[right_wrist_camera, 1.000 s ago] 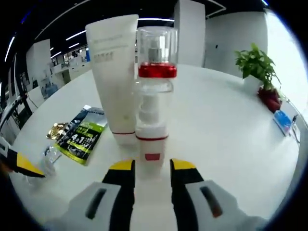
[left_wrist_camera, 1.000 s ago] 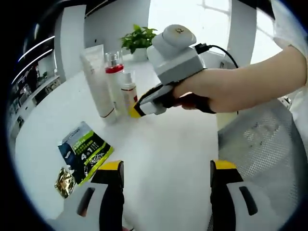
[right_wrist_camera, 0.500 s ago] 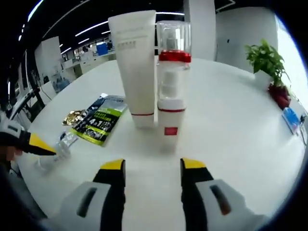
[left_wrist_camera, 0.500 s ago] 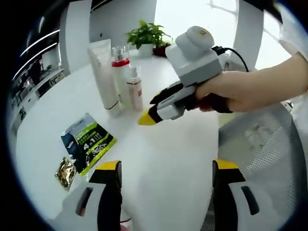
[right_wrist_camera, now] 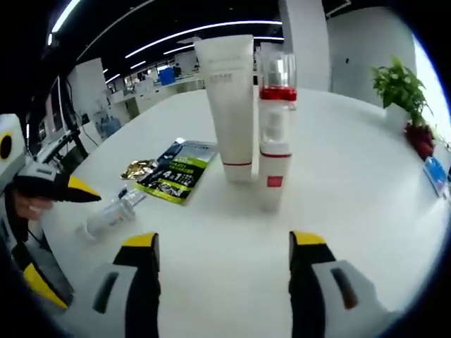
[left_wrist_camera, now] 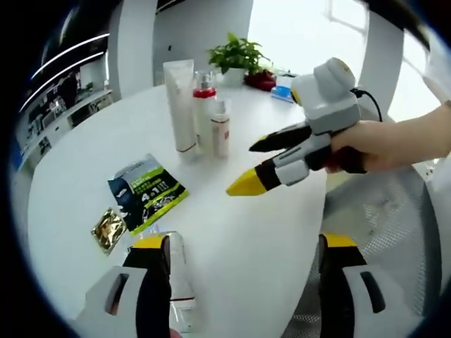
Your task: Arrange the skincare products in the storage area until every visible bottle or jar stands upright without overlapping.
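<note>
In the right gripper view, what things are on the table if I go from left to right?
Lying clear bottle → gold sachet → green sachet → white tube → small white bottle with the red label → potted plant.

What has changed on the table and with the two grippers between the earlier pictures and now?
The right gripper let go of the small white bottle, opened its jaws and drew back from it. The bottle is left upright beside the red-collared pump bottle and the white tube. The left gripper stayed open, near a small bottle lying on the table. The green sachet and gold sachet did not move.
</note>
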{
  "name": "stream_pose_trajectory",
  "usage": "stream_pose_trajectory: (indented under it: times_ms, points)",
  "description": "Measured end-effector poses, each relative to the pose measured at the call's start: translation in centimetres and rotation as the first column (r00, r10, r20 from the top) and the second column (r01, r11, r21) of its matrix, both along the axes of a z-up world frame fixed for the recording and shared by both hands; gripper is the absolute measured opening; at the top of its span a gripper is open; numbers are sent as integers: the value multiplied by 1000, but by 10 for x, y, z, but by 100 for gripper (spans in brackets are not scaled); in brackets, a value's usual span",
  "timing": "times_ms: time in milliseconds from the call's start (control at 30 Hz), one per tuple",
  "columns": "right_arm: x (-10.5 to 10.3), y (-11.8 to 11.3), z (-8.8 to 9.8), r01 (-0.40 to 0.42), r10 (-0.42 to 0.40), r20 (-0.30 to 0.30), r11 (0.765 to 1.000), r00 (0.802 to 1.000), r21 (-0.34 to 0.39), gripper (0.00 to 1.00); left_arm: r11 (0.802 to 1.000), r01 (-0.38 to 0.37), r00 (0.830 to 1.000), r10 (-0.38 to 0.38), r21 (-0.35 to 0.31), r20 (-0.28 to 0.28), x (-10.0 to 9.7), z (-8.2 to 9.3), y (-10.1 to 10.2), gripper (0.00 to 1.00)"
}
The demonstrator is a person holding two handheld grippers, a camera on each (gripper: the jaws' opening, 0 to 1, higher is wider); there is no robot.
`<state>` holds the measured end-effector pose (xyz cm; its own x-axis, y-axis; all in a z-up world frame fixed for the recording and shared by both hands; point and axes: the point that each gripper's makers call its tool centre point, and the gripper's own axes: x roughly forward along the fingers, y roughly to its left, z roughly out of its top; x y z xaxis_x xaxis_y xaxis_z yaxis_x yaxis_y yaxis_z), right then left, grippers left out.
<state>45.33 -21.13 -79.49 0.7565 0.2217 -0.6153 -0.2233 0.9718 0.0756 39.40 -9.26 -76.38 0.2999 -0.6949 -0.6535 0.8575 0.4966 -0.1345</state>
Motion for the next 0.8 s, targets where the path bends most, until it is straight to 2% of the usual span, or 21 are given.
stream_pose_trajectory:
  times_ms: [100,300,800]
  points:
    - [-6,8,6,-30,30,11,999,999,35,83,999,-33,999,33,-5,-7,0,1,9,87]
    - [-18,19,14,-83,82,15,995,997,56,88,994,-107,994,106,-31,-33,-4,7,26,89]
    - [-35,25,41,-157,153,51,984,987,88,92,977,-211,976,209,-41,-56,-13,11,54,94]
